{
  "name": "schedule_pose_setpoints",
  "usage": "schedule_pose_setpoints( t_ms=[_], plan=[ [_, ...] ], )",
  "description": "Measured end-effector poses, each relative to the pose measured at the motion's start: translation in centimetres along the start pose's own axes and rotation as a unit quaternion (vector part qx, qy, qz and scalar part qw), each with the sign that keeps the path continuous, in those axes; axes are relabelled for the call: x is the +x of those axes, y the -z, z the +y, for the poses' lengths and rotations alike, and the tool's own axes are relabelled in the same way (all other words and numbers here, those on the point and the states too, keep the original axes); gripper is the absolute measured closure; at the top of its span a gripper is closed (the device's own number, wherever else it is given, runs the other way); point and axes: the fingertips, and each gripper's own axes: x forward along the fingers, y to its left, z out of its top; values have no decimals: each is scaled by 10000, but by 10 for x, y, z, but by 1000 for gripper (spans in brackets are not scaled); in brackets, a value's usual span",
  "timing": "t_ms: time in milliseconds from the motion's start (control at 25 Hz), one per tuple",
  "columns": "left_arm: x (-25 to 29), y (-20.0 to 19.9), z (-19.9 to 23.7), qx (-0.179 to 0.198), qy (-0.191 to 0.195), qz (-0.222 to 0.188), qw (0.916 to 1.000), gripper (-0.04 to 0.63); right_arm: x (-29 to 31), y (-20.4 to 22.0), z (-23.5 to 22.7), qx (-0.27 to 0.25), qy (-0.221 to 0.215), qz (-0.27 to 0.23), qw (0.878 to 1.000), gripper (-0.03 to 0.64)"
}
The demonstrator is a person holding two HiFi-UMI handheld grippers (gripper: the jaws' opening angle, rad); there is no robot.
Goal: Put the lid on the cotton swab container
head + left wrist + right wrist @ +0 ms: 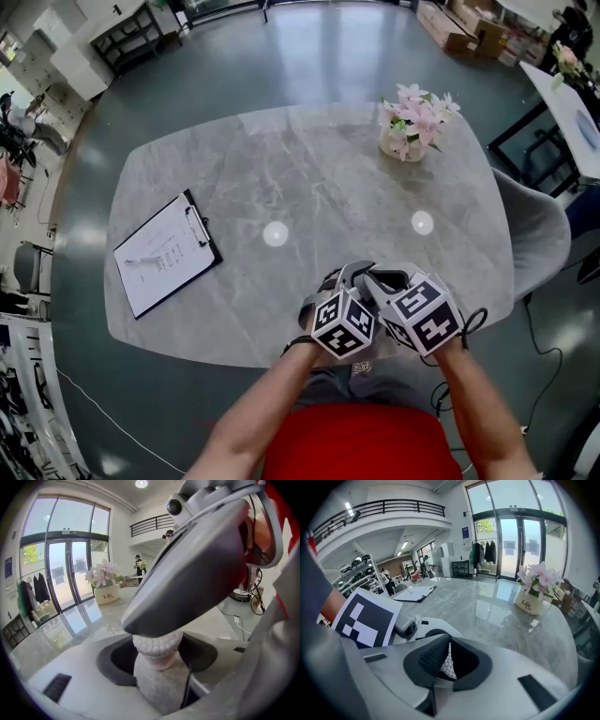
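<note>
The cotton swab container [157,652] stands upright between the jaws of the left gripper [345,278], which are spread wide and clamped on its sides, its white swab tips packed at the top. The right gripper [392,279] hangs directly over it, its dark underside just above the tips, touching or nearly so. Its jaws are drawn almost together, leaving a narrow wedge through which a sliver of those same tips [449,663] shows; whether anything thin is pinched there cannot be made out. Both grippers meet nose to nose above the near edge of the grey stone table [309,169].

Only the left gripper view shows the container's body and the grip on it. The head view hides the container under the two marker cubes but shows the clipboard [167,251] at the left and the flower pot [410,131] at the far right.
</note>
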Motion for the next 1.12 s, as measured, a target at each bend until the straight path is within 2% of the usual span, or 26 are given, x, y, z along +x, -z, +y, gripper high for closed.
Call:
schedule_pose_setpoints(
  t_ms=[280, 360, 520, 1120],
  plan=[
    [-1, 0, 0, -74, -25, -6, 10000, 299, -4, -1, 2, 108, -258, -346, 9990, 601],
    [-2, 1, 0, -92, -53, -16, 9999, 298, -5, -1, 4, 37, -333, -343, 9989, 554],
    [-6, 3, 3, -205, -162, -51, 9996, 298, -10, -1, 7, -32, -412, -393, 9984, 554],
    [-21, 0, 12, -339, -487, -371, 9975, 295, -22, -3, 3, 431, -626, -856, 9934, 554]
  ],
)
